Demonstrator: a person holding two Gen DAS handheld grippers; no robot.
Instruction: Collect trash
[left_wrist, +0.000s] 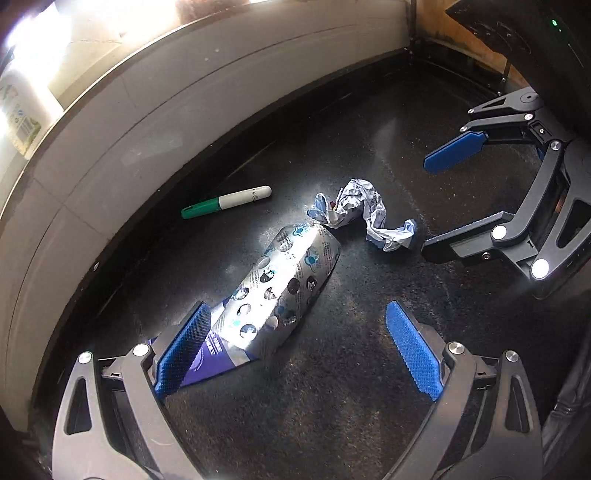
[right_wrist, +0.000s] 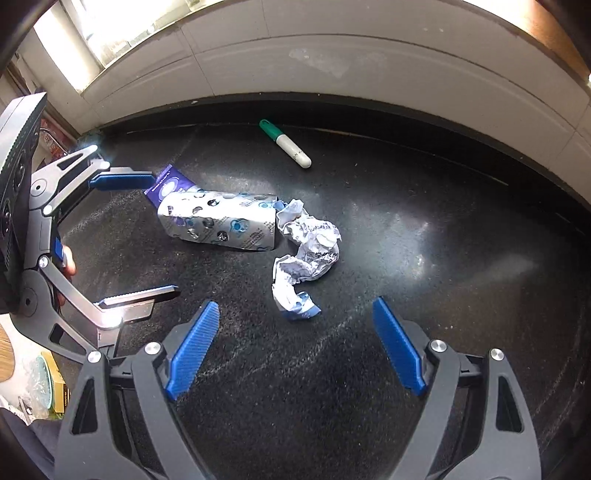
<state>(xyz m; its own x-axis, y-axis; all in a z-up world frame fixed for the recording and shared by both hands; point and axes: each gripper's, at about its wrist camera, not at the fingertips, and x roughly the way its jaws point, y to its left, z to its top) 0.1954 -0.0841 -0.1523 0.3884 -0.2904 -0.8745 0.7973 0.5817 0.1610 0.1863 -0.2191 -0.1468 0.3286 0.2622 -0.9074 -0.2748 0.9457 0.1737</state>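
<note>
Left gripper (left_wrist: 295, 354) spread wide, straddling near end of silver foil package (left_wrist: 280, 288) on black counter (left_wrist: 332, 406). Right gripper (right_wrist: 295, 347) likewise apart, empty, near crumpled wrapper (right_wrist: 306, 251) (touching package's far end). Risks judged: slick foil slipping on closure; wrapper dragged along; green marker (left_wrist: 225, 202) mistaken for trash.

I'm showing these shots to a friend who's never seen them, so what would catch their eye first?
Probably the shiny silver blister pack lying mid-counter, glaring in the light, with a crumpled paper wrapper touching its end. Behind them, near the white wall, lies a green-and-white marker. Both the left gripper and right gripper are open, the left closing in around the pack.
</note>
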